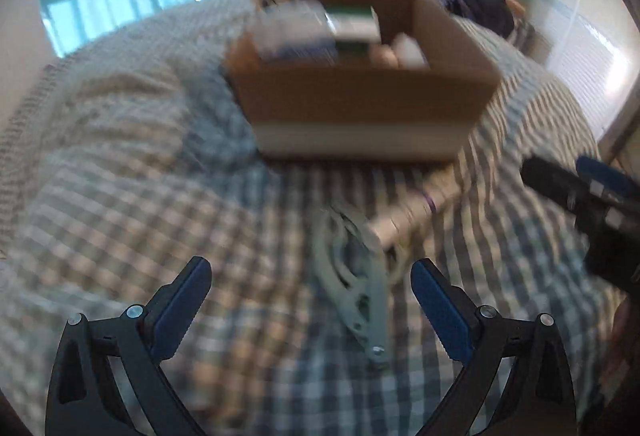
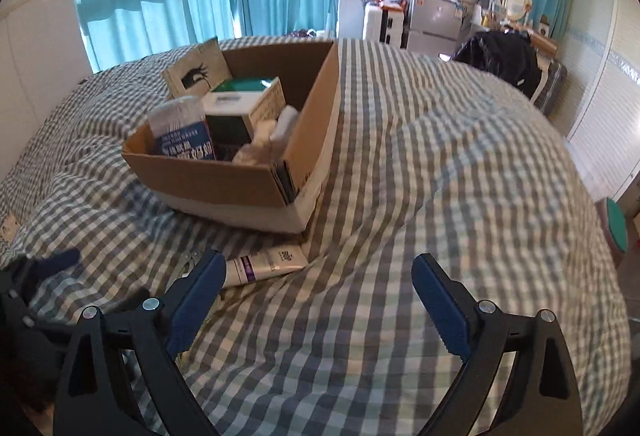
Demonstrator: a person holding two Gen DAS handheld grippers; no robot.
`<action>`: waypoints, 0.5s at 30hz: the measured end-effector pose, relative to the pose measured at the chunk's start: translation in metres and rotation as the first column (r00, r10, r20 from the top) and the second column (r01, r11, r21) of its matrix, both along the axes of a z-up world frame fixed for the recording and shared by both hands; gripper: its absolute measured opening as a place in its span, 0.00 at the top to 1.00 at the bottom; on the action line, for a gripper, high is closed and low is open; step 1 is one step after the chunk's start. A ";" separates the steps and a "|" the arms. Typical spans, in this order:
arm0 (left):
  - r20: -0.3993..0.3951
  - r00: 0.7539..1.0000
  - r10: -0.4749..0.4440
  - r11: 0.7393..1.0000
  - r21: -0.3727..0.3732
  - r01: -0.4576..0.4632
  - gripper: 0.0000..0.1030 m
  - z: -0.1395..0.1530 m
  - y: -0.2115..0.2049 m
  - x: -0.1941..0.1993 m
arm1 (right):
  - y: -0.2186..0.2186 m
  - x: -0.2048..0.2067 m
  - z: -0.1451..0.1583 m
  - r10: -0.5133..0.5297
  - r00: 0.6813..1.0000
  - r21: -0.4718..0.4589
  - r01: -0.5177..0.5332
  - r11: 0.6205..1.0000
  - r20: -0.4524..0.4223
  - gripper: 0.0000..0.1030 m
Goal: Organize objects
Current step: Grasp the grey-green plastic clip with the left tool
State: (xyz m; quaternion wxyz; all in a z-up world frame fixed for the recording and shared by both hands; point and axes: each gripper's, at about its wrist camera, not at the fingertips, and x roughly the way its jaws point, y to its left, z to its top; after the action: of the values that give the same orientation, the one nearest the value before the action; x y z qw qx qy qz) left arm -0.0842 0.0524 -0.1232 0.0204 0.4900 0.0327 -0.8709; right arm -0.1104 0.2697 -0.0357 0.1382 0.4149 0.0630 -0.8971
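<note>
Left tool [image 1: 311, 300] spread wide, nothing between the pads, angled down at the bed [image 1: 120, 196]. Right tool [image 2: 316, 300] also spread and empty; last two readings level, so I call it open rather than mid-motion. Nearest loose item: a grey metal hinged tool, looks like pliers or a clamp [image 1: 356, 292], lying flat on the checked duvet just ahead of the left tool and nearer its right finger; left view is motion-blurred so the exact type is unclear. Touching or just beyond it lies a white tube with a purple band [image 2: 264, 264], on its side, between the pliers and the front wall of the cardboard box [image 2: 224, 184]. In the right view the tube sits just past the right tool's left finger [image 2: 196, 300], not between the pads. Box stands on the bed, open-topped, already holding a white-and-blue pack [image 2: 182, 132], a green-and-white carton [image 2: 240, 104], a printed card leaning at the back wall, and some pale crumpled items on its right side. Judgement: most of the sorting looks done; two items are visibly left outside the box, the tube and the grey tool. Beyond the bed: teal curtains, wall TV, small fridge, mirror.
</note>
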 end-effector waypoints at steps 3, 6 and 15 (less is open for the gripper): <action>0.048 0.999 -0.008 1.000 0.024 0.007 0.01 -0.026 0.008 -0.007 | 0.005 -0.005 -0.008 0.008 1.000 -0.031 -0.007 0.999 0.026 0.08; 0.091 0.996 -0.012 0.999 0.034 0.009 0.02 -0.043 0.012 -0.015 | 0.013 -0.007 -0.013 -0.004 0.999 -0.055 0.007 0.998 0.044 0.08; 0.098 0.995 -0.023 0.997 0.077 0.016 0.40 -0.047 0.012 -0.013 | 0.006 -0.008 -0.024 0.014 0.997 -0.045 -0.010 0.999 0.078 0.08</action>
State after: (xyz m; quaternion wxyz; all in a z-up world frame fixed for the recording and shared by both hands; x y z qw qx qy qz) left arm -0.0974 0.0648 -0.1704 -0.0052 0.5334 0.0602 -0.8437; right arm -0.1181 0.2759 -0.0601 0.1552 0.4463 0.0399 -0.8804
